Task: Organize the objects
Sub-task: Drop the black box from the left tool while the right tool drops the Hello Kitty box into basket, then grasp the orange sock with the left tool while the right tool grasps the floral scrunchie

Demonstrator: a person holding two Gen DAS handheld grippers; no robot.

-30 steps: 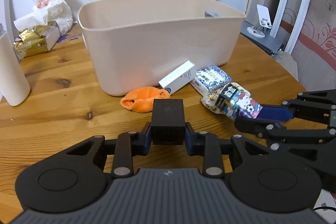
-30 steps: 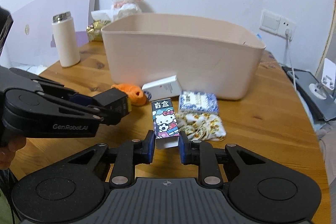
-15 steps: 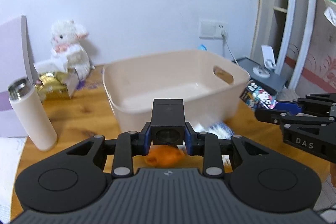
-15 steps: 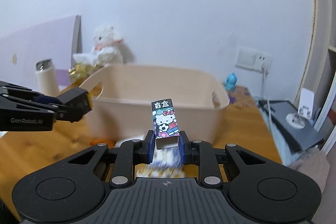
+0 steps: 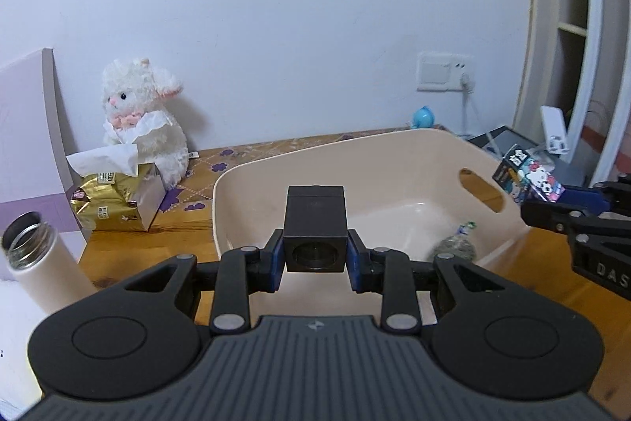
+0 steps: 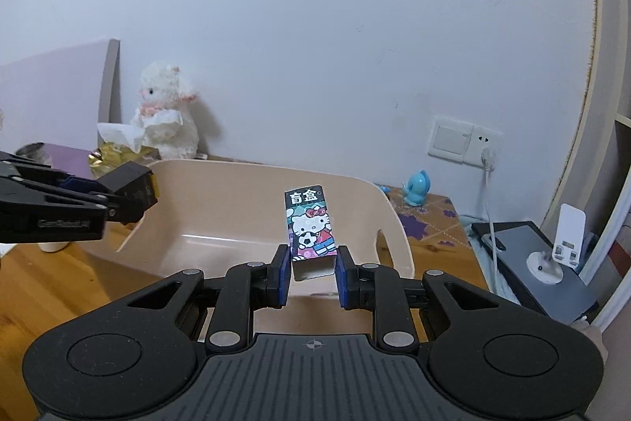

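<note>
The left gripper is clamped on a small black box, its blue pads pressed to both sides, and holds it in the air above the near rim of the beige tub. From the right wrist view, the right gripper grips a printed cartoon carton by its lower end; the carton stands nearly upright over the near rim of the same tub. Its left pad touches the carton, while a thin gap shows at the right pad, so how firmly it is held cannot be told.

The tub sits on a wooden table. Its floor is mostly bare, with a small grey scrubby ball lying near the right wall below the handle slot. Open air lies above the tub between the two grippers, which approach from opposite sides and stay well apart.

Left of the tub, an open white flask stands near the table edge. Behind it sits a gold tissue pack with paper sticking up, and a white plush lamb sits against the wall. A patterned cloth covers the far strip of the table. A small blue figure stands beyond the tub, below a wall socket with a plug in it. To the right, off the table, a dark flat device carries a white stand.
</note>
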